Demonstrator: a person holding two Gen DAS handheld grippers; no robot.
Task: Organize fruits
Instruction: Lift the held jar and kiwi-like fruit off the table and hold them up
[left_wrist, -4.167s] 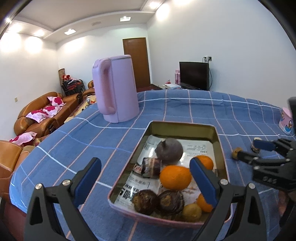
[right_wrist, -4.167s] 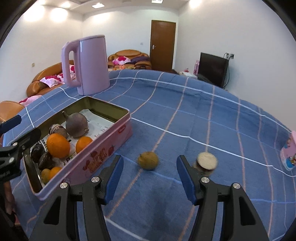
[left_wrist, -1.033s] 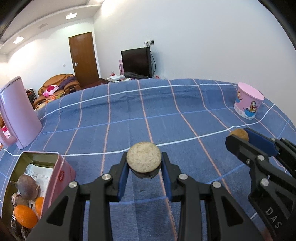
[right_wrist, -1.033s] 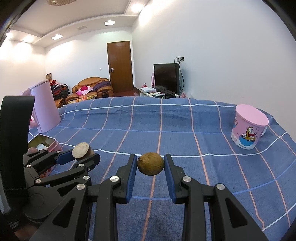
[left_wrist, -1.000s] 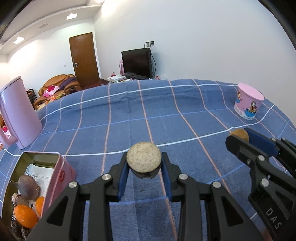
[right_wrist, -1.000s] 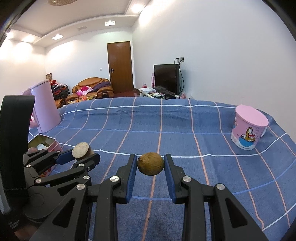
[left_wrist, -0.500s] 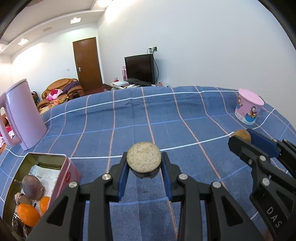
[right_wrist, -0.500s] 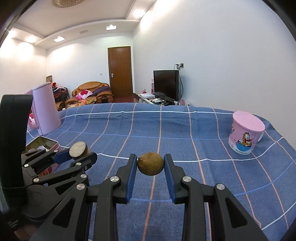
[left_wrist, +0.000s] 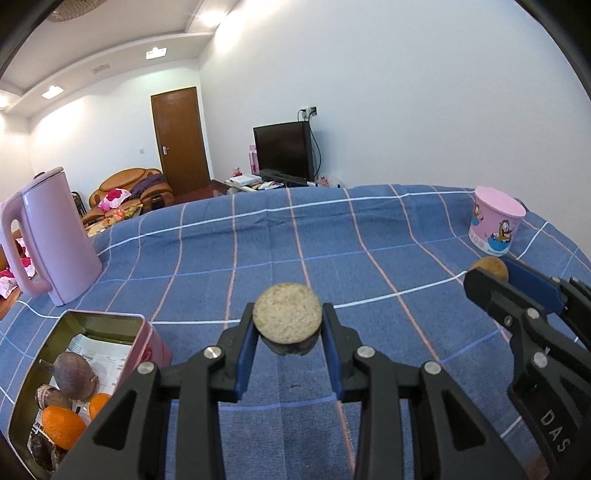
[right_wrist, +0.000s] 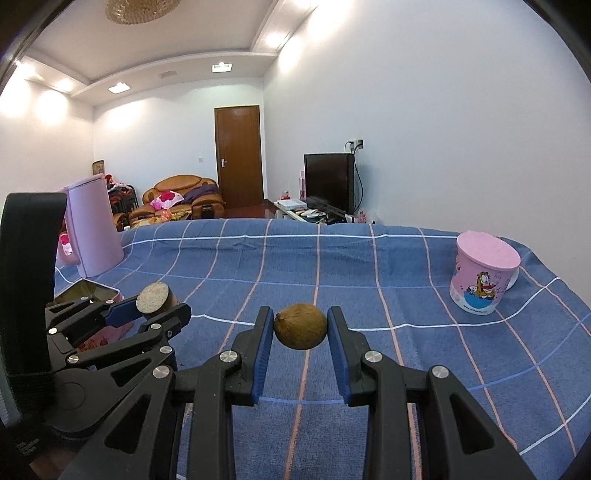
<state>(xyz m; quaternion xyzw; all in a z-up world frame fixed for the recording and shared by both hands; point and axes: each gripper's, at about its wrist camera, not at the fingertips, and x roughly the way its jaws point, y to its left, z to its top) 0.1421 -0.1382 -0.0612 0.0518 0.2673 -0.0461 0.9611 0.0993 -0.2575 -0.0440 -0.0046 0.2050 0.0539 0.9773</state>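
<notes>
Surface under blue checked cloth (left_wrist: 332, 236); pink tin (left_wrist: 146, 345) of fruit, near left, now back in fuller view. Left gripper (left_wrist: 287, 334), jaws clamped on cut-faced dark fruit (left_wrist: 286, 317); right gripper (right_wrist: 300, 334), jaws clamped on brown round fruit (right_wrist: 300, 325). Both fruits are aloft, seemingly tin-bound.

In the left wrist view the pink tin (left_wrist: 146, 334) runs off the lower left edge, so its near end is cut away, and the dark fruits (left_wrist: 42, 448) at the bottom of it are too shadowed to name. The brown fruit (left_wrist: 491, 266) shows only partly behind the right gripper's fingers (left_wrist: 496, 299). In the right wrist view the kettle (right_wrist: 98, 236) is half hidden by a black strap (right_wrist: 27, 273).
</notes>
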